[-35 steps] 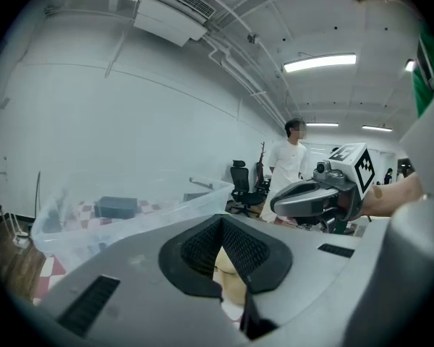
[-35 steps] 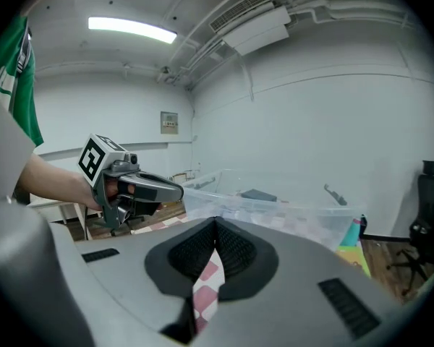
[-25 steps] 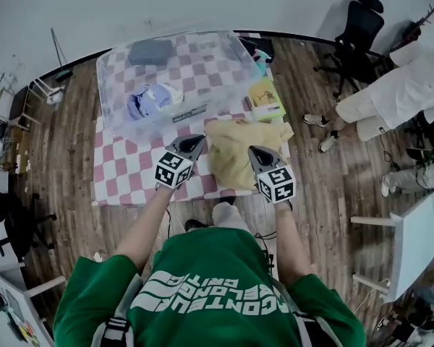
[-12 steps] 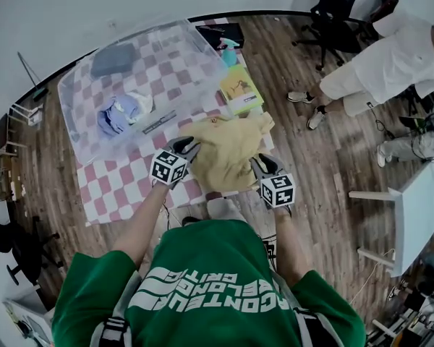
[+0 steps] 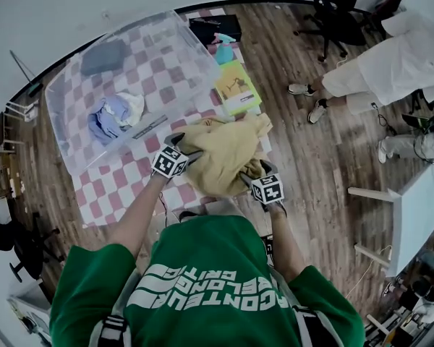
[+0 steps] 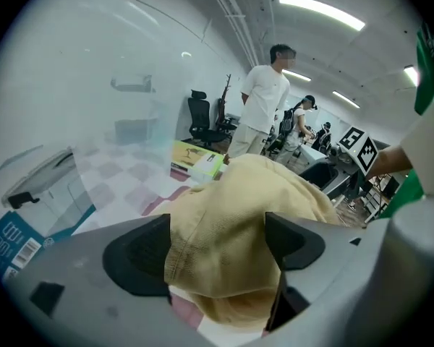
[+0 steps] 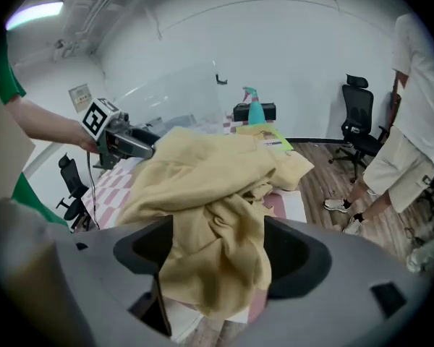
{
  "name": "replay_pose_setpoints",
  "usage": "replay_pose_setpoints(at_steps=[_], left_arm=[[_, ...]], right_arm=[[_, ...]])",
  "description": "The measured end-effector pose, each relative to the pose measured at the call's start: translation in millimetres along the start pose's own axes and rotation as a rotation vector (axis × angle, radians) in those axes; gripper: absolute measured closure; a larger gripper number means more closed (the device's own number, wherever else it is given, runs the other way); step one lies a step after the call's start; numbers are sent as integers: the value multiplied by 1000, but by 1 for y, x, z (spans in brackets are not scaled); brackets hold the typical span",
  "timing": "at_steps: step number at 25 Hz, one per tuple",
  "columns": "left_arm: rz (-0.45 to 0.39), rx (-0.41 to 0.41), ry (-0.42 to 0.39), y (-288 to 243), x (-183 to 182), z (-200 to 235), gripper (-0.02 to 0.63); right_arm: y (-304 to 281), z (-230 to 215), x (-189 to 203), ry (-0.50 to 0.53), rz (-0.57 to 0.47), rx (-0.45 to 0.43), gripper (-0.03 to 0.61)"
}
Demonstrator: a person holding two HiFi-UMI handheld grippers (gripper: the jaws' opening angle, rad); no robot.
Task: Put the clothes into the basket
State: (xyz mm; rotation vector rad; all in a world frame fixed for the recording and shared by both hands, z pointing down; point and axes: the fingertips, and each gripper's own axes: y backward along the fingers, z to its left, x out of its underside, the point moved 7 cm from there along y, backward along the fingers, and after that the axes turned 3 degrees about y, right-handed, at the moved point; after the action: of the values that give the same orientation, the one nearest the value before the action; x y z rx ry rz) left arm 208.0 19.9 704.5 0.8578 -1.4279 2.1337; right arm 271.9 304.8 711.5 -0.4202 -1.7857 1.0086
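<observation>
Floorboards [image 5: 325,161] carry checkered cloth [image 5: 123,183] where left tool [image 6: 218,246] and right tool [image 7: 218,250], jaws just opened, straddle yellow garment [image 5: 220,157].

One yellow garment [image 5: 220,157] lay near. One clear basket [image 5: 58,132], far left, held one blue-white bundle [image 5: 114,114] and one grey bundle [image 5: 105,55]. One book [image 5: 237,87] and one spray bottle [image 5: 224,49] sat far right.
</observation>
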Motion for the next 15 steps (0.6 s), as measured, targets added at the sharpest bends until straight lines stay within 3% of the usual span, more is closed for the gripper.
replay_pose_setpoints(at_steps=[5,15], left_arm=[[89,24,15,-25,11,8,222],[181,37,85,-56,30,5,222]], right_arm=[[-35,-12,10,11,76,-60,183],[-71,-14,13,-6,99,-198,177]])
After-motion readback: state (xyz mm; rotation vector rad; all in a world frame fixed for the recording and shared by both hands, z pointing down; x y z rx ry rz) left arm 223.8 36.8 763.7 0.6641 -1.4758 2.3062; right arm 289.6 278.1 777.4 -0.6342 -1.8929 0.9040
